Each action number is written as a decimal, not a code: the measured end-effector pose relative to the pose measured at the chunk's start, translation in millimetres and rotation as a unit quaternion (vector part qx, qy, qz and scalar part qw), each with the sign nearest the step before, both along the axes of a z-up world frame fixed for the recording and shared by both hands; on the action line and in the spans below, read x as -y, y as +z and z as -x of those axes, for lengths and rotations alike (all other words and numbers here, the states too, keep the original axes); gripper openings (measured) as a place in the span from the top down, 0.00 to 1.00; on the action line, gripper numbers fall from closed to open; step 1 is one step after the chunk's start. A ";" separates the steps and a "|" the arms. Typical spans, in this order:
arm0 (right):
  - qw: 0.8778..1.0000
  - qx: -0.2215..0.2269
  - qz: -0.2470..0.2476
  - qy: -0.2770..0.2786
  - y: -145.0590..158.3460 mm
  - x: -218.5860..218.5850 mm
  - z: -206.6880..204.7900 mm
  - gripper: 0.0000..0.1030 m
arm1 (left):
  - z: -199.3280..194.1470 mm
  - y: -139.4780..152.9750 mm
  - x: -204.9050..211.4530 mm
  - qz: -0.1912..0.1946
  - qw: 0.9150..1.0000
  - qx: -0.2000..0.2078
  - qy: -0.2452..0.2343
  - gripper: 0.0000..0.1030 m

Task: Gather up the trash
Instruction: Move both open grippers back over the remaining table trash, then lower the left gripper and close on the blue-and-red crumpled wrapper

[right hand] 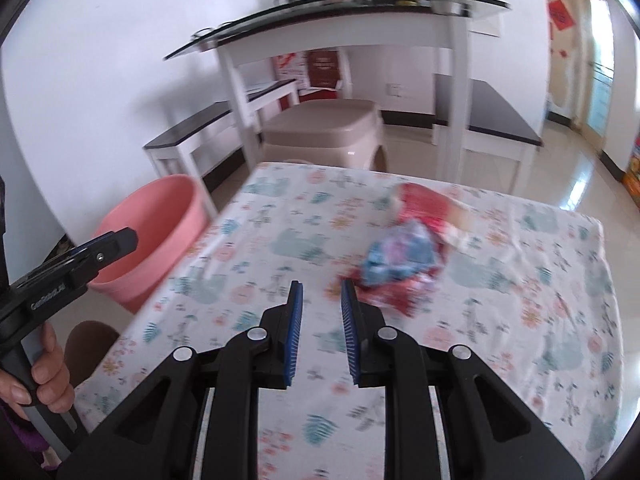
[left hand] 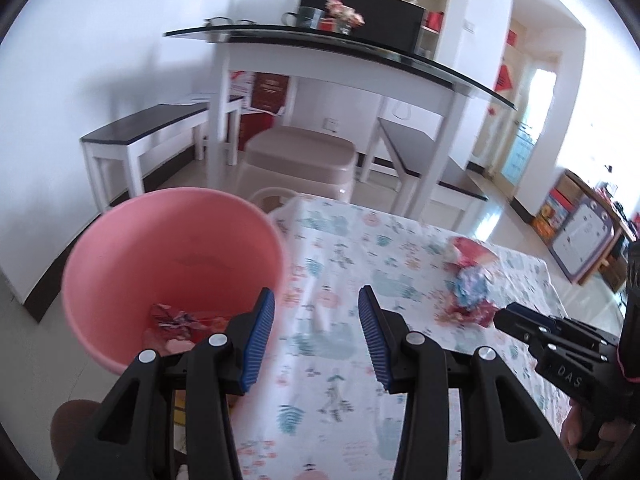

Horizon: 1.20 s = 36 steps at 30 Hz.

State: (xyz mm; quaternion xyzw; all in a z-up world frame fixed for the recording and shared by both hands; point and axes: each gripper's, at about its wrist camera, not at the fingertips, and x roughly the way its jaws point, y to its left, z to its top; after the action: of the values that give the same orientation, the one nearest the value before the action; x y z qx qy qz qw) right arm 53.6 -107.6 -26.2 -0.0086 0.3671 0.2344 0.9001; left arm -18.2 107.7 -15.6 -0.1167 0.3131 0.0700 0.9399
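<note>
While the left wrist view is a bit motion-smeared, the left gripper (left hand: 316, 304) can be seen spread wide with nothing between its ribbed blue pads (left hand: 260, 344). Just beyond the left finger, a smooth round pink plastic bucket (left hand: 120, 272) is seen off the table edge, and crumpled red wrappers (left hand: 180, 320) are lying at its bottom, partly hidden by the finger. Ahead and to the right, a crinkly pile of trash (left hand: 470, 280) in blue and red is resting on the floral tablecloth (left hand: 340, 248). The right gripper (left hand: 506, 316) is poking in from the right edge, its tip close to that pile; whether it's touching can't be told.

From the right wrist view, the right gripper (right hand: 320, 300) is seen parted, a narrower gap than the left one, with nothing pinched. The trash pile (right hand: 400, 256) is sitting just ahead and slightly right of the right finger, heavily blurred, so individual pieces can't be sorted out. The tablecloth (right hand: 280, 220) looks wrinkled and soft. Far left, the bucket (right hand: 160, 224) is half cut off by the table edge, with the left gripper (right hand: 120, 242) seen side-on over it.
</note>
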 end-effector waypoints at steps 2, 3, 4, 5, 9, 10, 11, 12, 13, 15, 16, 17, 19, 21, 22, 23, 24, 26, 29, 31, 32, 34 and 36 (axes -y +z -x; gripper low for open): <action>1.000 -0.001 0.002 -0.009 -3.7 8.0 -1.0 0.81 | -6.8 -1.2 10.8 -0.005 1.000 -0.004 -0.015 0.58; 1.000 -0.004 0.001 -0.013 -6.0 11.8 -1.5 0.81 | -9.4 -1.7 14.9 -0.006 1.000 -0.005 -0.021 0.58; 1.000 -0.005 0.000 -0.015 -7.4 14.0 -1.7 0.81 | -12.6 -2.0 19.3 -0.007 1.000 -0.006 -0.028 0.58; 1.000 -0.007 -0.002 -0.017 -9.0 17.2 -1.7 0.81 | -16.1 -2.3 24.2 -0.009 0.999 -0.007 -0.036 0.58; 0.999 -0.018 -0.012 -0.026 -14.3 33.9 -1.9 0.81 | -33.5 -6.3 42.3 -0.005 0.997 -0.022 -0.071 0.55; 0.999 -0.020 -0.015 -0.028 -15.3 37.6 -1.4 0.81 | -38.8 -8.1 47.6 -0.004 0.996 -0.027 -0.080 0.55; 0.999 -0.021 -0.016 -0.030 -16.2 40.6 -1.6 0.81 | -43.8 -9.8 53.4 -0.005 0.995 -0.032 -0.090 0.55; 0.999 -0.022 -0.017 -0.033 -17.1 43.2 -1.6 0.81 | -50.7 -12.1 61.1 -0.005 0.994 -0.036 -0.104 0.55; 0.999 -0.024 -0.019 -0.036 -18.4 46.6 -1.9 0.81 | -56.9 -14.7 67.7 -0.005 0.992 -0.041 -0.117 0.55; 0.999 -0.028 -0.021 -0.040 -20.9 51.3 -2.6 0.81 | -70.1 -19.3 81.8 -0.004 0.988 -0.051 -0.145 0.55; 0.998 -0.029 -0.020 -0.043 -22.2 53.8 -2.9 0.81 | -76.6 -21.6 88.0 -0.003 0.986 -0.055 -0.157 0.55; 0.998 -0.029 -0.018 -0.046 -23.2 55.6 -3.0 0.81 | -83.7 -24.3 94.1 -0.002 0.984 -0.058 -0.166 0.55; 0.998 -0.029 -0.017 -0.051 -24.2 59.6 -4.9 0.81 | -96.4 -29.1 102.9 -0.004 0.983 -0.064 -0.174 0.55; 0.998 -0.030 -0.019 -0.057 -24.8 64.7 -7.6 0.81 | -107.8 -33.7 109.8 -0.006 0.981 -0.069 -0.183 0.55; 0.997 -0.031 -0.021 -0.061 -25.2 67.1 -9.4 0.81 | -113.5 -35.7 113.0 -0.006 0.980 -0.073 -0.185 0.55; 0.997 -0.031 -0.022 -0.063 -25.4 68.8 -11.3 0.81 | -120.3 -38.7 116.0 -0.003 0.979 -0.077 -0.190 0.55; 0.997 -0.032 -0.024 -0.066 -25.9 70.3 -12.8 0.81 | -125.7 -41.1 117.7 0.001 0.978 -0.081 -0.193 0.55; 0.997 -0.034 -0.026 -0.070 -27.0 72.8 -15.8 0.81 | -133.2 -46.5 120.3 0.006 0.977 -0.089 -0.195 0.55; 0.996 -0.036 -0.027 -0.074 -29.2 74.2 -16.7 0.81 | -143.9 -57.8 125.2 0.012 0.975 -0.105 -0.196 0.55; 0.996 -0.038 -0.026 -0.076 -30.7 75.3 -17.4 0.81 | -147.4 -65.0 128.6 0.016 0.973 -0.115 -0.198 0.55; 0.996 -0.040 -0.026 -0.076 -31.4 75.5 -18.0 0.81 | -147.1 -67.4 129.9 0.019 0.973 -0.116 -0.199 0.55; 0.996 -0.042 -0.026 -0.078 -32.4 75.9 -19.6 0.81 | -144.7 -68.1 132.4 0.016 0.973 -0.111 -0.202 0.55; 0.996 -0.044 -0.027 -0.078 -32.8 75.7 -20.3 0.81 | -141.3 -69.1 135.9 0.008 0.972 -0.109 -0.209 0.57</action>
State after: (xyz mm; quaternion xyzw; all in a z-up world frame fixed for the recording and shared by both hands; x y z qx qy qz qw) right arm 73.8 -183.3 -59.1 0.0541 0.3993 0.1737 0.8986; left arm 123.1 -28.1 -84.7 -0.0480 0.4316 -0.1184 0.8930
